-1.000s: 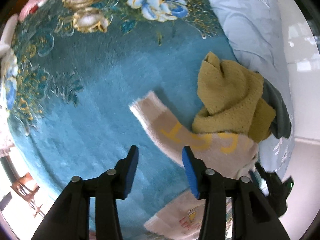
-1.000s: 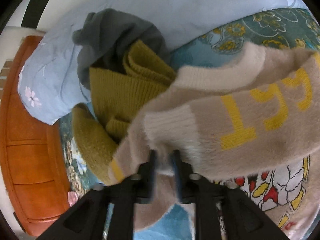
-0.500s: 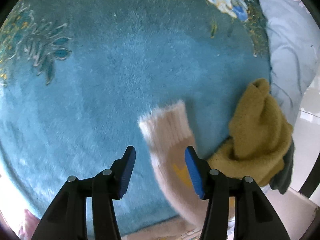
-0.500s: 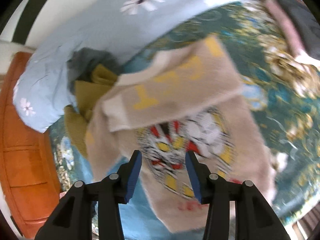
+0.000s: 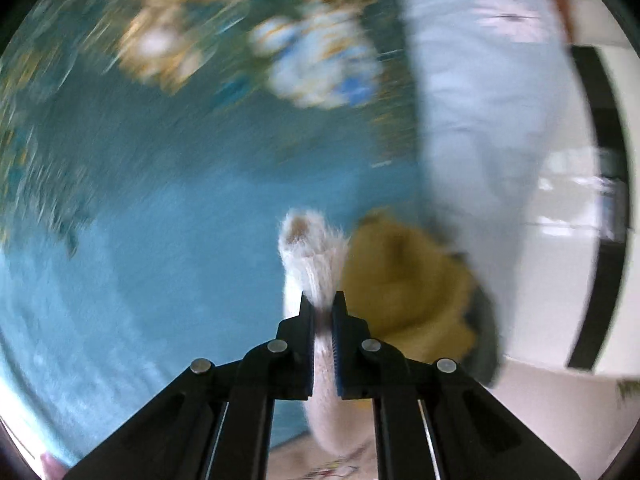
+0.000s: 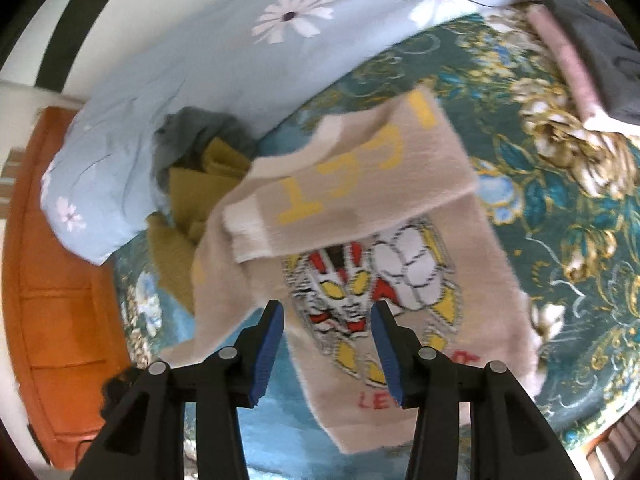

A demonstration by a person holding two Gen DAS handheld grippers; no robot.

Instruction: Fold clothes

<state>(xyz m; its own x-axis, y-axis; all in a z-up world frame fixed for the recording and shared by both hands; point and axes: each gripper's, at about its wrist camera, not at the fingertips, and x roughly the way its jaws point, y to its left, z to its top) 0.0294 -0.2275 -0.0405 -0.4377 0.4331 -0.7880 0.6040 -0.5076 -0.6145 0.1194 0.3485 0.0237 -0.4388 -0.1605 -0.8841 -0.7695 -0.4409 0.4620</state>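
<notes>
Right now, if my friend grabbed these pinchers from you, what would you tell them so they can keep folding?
Left gripper: jaws shut on the beige sweater's free sleeve cuff, lifted off the blue blanket.
Right gripper: jaws open, empty, above the sweater's printed front.
Done: one sleeve lies folded across the chest.
Left: lay the held sleeve over too, then fold the body. The mustard knit and grey garment wait unfolded by the pale blue quilt.
</notes>
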